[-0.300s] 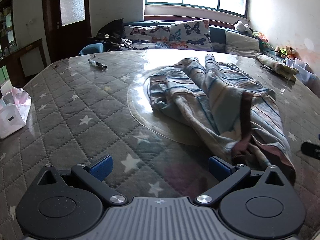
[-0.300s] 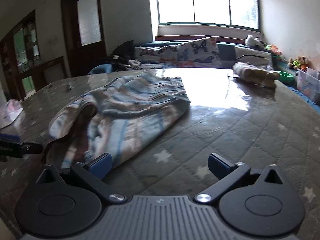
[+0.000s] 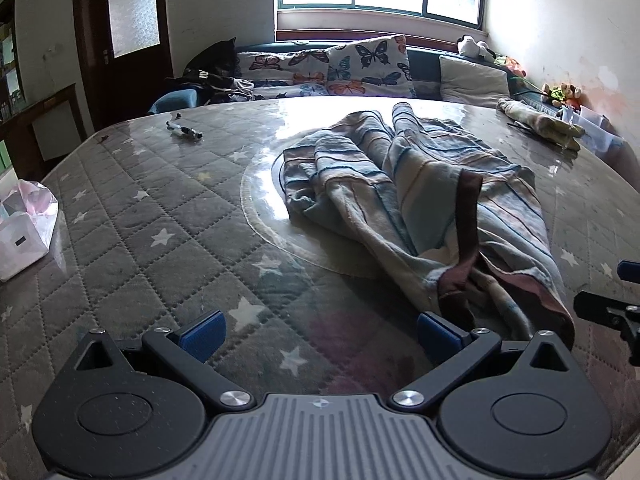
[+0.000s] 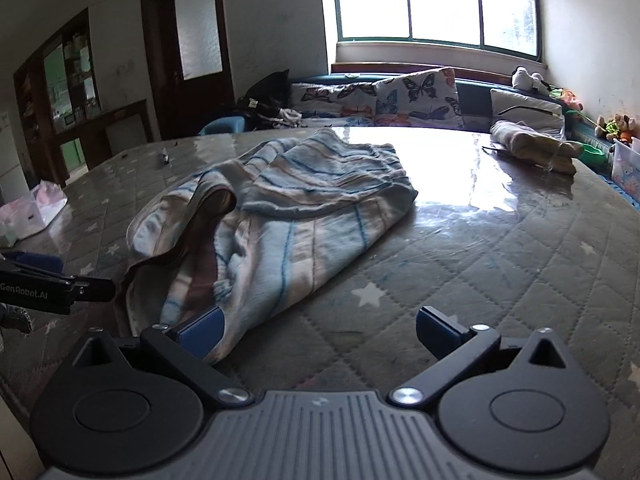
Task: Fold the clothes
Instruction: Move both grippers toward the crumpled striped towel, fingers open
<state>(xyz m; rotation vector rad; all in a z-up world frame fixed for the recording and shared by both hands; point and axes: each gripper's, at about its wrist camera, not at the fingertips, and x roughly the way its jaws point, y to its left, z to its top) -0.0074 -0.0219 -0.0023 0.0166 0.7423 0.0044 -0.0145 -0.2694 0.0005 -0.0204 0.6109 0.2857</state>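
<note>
A crumpled striped garment (image 3: 420,200) in blue, beige and brown lies on the grey star-quilted table (image 3: 160,208), partly over a round glass disc. My left gripper (image 3: 320,336) stands open just short of the garment's near brown-edged end, its right pad beside the cloth. My right gripper (image 4: 320,332) is open too, with its left pad at the garment (image 4: 288,216)'s near hem and bare table between its fingers. Each gripper shows at the edge of the other's view, the right gripper (image 3: 612,308) and the left gripper (image 4: 56,284).
A second folded cloth (image 3: 540,120) lies at the table's far right. A pen-like object (image 3: 184,131) rests far left. A white and pink bag (image 3: 24,228) sits at the left edge. Behind are a sofa with butterfly cushions (image 3: 360,68), a door and a window.
Both grippers have edged slightly nearer the garment; the right gripper shows more in the left wrist view. The garment has not moved.
</note>
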